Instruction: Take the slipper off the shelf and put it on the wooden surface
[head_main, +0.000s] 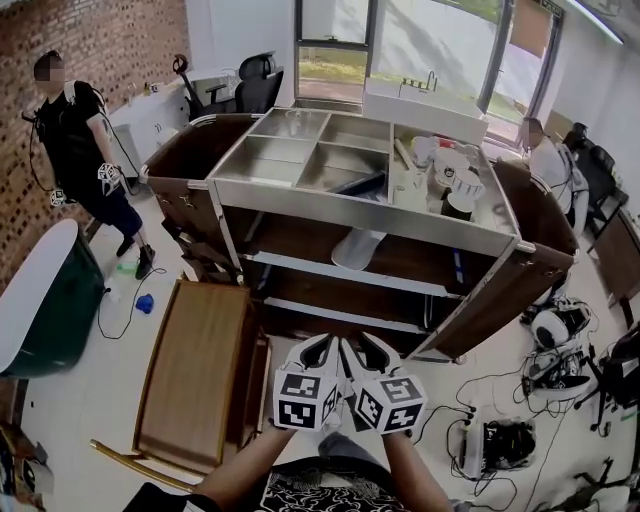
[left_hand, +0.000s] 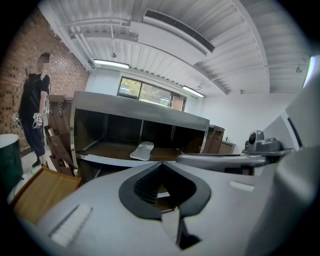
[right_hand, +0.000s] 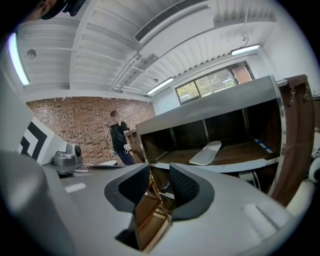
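A white slipper (head_main: 357, 248) lies on the upper wooden shelf of the metal-framed shelf unit (head_main: 370, 215). It shows at mid-distance in the left gripper view (left_hand: 142, 150) and in the right gripper view (right_hand: 206, 153). A wooden surface (head_main: 195, 375) stands on the floor to the left of the unit, and its edge shows in the left gripper view (left_hand: 37, 192). Both grippers are held side by side low in front of the unit, well short of the slipper. My left gripper (head_main: 318, 352) (left_hand: 162, 187) is open and empty. My right gripper (head_main: 368, 352) (right_hand: 159, 185) is open and empty too.
A person in black (head_main: 85, 140) stands at the far left by a brick wall; another person (head_main: 550, 160) sits at the right. A green tub (head_main: 45, 300) stands left of the wooden surface. Cables and devices (head_main: 510, 440) litter the floor at right. White cups (head_main: 450, 180) crowd the unit's top.
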